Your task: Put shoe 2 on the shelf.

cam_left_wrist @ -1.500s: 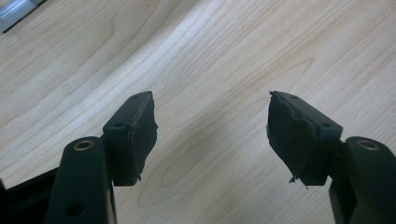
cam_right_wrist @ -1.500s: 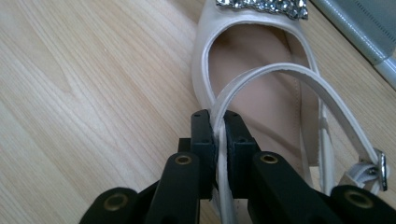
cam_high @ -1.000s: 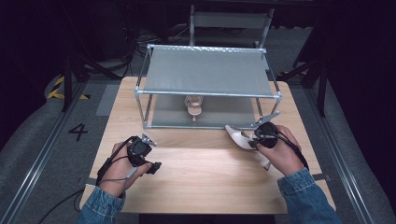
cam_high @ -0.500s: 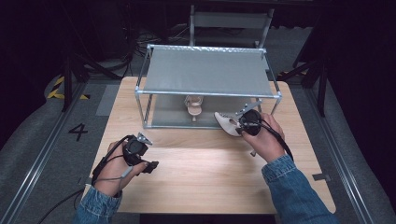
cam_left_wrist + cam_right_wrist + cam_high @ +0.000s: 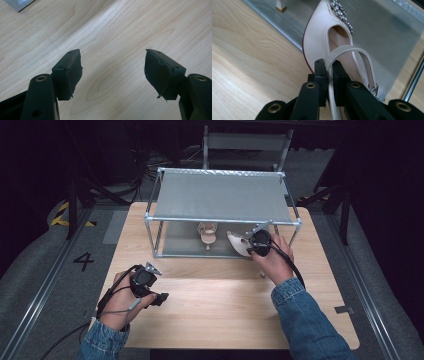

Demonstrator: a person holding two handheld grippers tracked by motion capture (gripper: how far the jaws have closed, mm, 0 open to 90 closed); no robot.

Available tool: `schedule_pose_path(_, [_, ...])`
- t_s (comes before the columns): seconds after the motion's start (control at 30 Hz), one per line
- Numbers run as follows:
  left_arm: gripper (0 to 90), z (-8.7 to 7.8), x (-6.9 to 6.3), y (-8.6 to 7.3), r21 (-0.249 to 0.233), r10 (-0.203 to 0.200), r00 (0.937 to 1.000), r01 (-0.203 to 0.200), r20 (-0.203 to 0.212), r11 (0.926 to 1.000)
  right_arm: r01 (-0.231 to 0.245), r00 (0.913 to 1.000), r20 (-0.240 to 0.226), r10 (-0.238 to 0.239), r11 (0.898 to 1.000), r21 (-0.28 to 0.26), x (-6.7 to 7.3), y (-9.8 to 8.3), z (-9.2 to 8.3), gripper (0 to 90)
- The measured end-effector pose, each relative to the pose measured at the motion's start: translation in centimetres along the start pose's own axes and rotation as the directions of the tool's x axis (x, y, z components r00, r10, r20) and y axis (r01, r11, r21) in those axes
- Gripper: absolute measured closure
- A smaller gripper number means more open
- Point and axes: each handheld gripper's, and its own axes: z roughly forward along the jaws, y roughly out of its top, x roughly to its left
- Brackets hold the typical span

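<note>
Cream slingback heeled shoe (image 5: 319, 37) clamped by strap in right gripper (image 5: 329, 72), toe ahead over metal rack (image 5: 220, 197) lower shelf; placing step, next lowering beside mate (image 5: 207, 234). Left gripper (image 5: 112, 72) apart, empty.

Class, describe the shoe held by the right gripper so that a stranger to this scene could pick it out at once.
Find the metal-framed rack at the table's far side. At its lower shelf's front right edge, the right gripper clamps the held shoe by its strap. Unlike the other shoe standing farther in, it is pale, pointed and jewel-trimmed.
</note>
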Motion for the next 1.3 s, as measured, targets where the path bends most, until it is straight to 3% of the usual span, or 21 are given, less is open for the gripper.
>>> schedule_pose_path(0.27, [30.1, -0.2, 0.1, -0.1, -0.012, -0.012, 0.9999, 0.012, -0.006, 0.9999, -0.002, 0.9993, 0.037, 0.004, 0.999, -0.047, 0.2, 0.6, 0.9, 85.5])
schedule_pose_path(0.47, [30.0, -0.3, 0.2, -0.1, -0.022, -0.015, 0.9998, 0.015, -0.009, 0.9996, -0.019, 0.9991, 0.038, 0.022, 0.998, -0.058, 0.1, 0.8, 1.4, 85.5])
schedule_pose_path(0.83, [30.1, -0.2, 0.2, 0.2, -0.025, -0.009, 1.0000, 0.009, -0.002, 0.9997, 0.016, 0.9934, 0.115, -0.002, 0.992, -0.125, 1.3, 1.0, 2.9, 85.5])
schedule_pose_path(0.97, [30.2, -0.3, 0.3, 0.3, -0.033, -0.005, 1.0000, 0.005, -0.003, 0.9995, -0.016, 0.9942, 0.103, 0.030, 0.991, -0.136, 1.5, 0.3, 3.8, 85.5])
schedule_pose_path(1.17, [30.2, -0.1, 0.3, 0.5, -0.026, 0.002, 1.0000, -0.002, -0.001, 0.9997, -0.021, 0.9866, 0.157, 0.046, 0.987, -0.158, 1.3, 0.5, 4.3, 85.5])
schedule_pose_path(1.3, [30.2, -0.2, 0.3, 0.5, -0.030, 0.001, 1.0000, -0.001, -0.001, 0.9996, -0.063, 0.9895, 0.116, 0.085, 0.981, -0.184, 1.0, 0.7, 4.9, 85.1])
